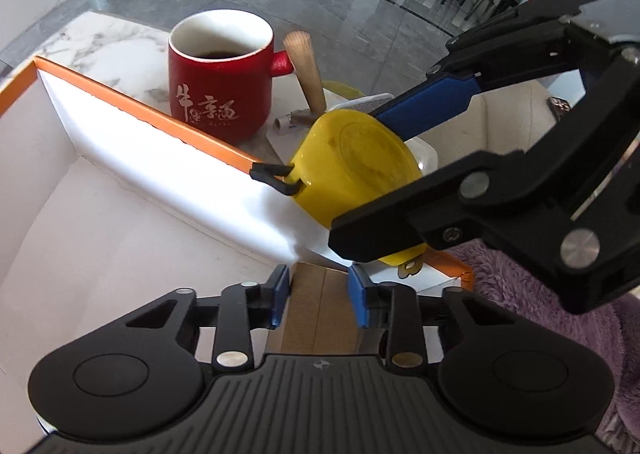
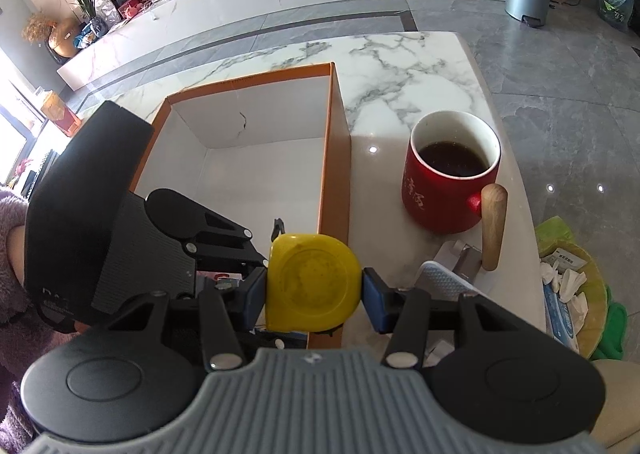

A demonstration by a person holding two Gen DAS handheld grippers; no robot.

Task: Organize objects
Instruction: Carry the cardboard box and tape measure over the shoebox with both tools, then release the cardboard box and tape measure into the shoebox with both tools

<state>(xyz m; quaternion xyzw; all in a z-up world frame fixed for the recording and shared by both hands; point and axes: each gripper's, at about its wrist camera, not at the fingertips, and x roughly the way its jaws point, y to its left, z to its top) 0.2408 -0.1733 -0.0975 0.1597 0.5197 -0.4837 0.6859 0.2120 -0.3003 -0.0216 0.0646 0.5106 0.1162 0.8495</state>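
Note:
My right gripper [image 2: 314,288] is shut on a yellow tape measure [image 2: 312,286] and holds it above the near right corner of the orange box [image 2: 338,157]. In the left wrist view the tape measure [image 1: 352,169] hangs over the box's orange rim [image 1: 152,115], its black hook touching the rim, with the right gripper [image 1: 360,181] clamped on it. My left gripper [image 1: 318,296] is around the box's near cardboard wall [image 1: 316,306], its blue pads apart with the wall between them. Whether they press on it is unclear. The box interior is white.
A red mug [image 2: 452,177] of dark liquid with a wooden handle [image 2: 494,225] stands on the marble table [image 2: 400,65] right of the box. Small packets and a white object [image 2: 444,278] lie near the mug. A waste bin with tissues [image 2: 568,282] sits on the floor at the right.

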